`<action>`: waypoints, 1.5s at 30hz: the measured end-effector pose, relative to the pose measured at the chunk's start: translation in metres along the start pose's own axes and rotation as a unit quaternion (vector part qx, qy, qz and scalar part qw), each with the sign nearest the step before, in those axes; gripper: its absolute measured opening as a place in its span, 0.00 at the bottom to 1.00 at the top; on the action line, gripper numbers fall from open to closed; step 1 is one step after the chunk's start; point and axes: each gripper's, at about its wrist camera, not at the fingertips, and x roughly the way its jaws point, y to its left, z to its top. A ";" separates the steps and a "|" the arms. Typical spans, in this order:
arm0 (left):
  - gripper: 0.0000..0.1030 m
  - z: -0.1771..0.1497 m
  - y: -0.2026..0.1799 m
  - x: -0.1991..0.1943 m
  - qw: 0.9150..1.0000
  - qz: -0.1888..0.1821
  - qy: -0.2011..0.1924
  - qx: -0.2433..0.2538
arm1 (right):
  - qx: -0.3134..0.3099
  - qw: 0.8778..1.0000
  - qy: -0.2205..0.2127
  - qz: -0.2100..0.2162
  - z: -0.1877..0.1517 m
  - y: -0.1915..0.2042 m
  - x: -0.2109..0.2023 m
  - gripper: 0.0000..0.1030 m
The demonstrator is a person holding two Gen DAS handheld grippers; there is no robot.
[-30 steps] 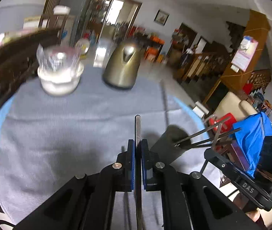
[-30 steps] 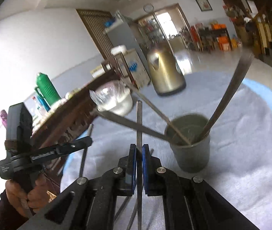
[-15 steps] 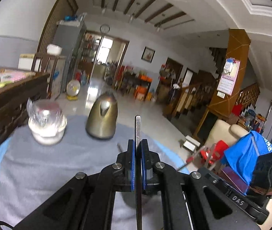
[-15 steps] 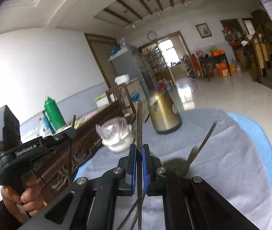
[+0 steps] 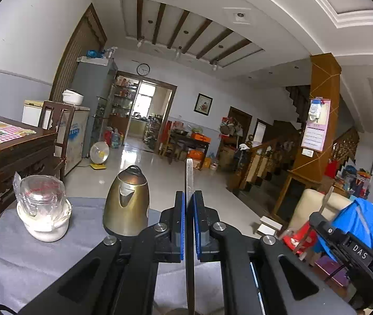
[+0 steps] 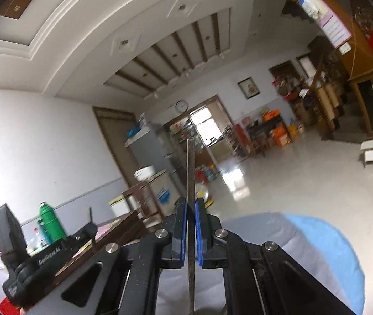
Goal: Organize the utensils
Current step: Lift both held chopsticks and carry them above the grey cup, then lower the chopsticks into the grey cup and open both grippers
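My left gripper [image 5: 189,199] is shut on the flat handle of a metal utensil [image 5: 189,181], which stands up between the blue pads. My right gripper [image 6: 190,206] is shut on another thin metal utensil [image 6: 190,168], also upright. Both point up and out over the room. The right gripper shows at the right edge of the left wrist view [image 5: 325,219], holding its utensil [image 5: 327,198]. The left gripper shows at the lower left of the right wrist view [image 6: 92,227]. The dark utensil cup is hidden below both views.
A brass kettle [image 5: 127,204] and a clear jar on a white bowl [image 5: 42,210] stand on the grey cloth [image 5: 42,262] over the round blue table [image 6: 330,249]. A dark wooden table [image 5: 10,152] is at the left.
Both grippers have tilted upward, each still holding its utensil. The cup and the utensils in it have dropped out of view below the fingers.
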 end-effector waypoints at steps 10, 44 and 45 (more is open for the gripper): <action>0.06 -0.028 0.007 0.045 0.999 0.034 -0.014 0.009 | -0.018 0.999 0.030 0.013 -0.031 -0.012 0.046 0.06; 0.48 -0.087 -0.032 -0.050 0.970 0.149 0.078 0.176 | 0.107 0.972 0.187 0.090 -0.087 -0.067 0.012 0.19; 0.49 -0.086 -0.032 -0.057 0.969 0.153 0.079 0.179 | 0.112 0.973 0.182 0.088 -0.086 -0.067 0.004 0.19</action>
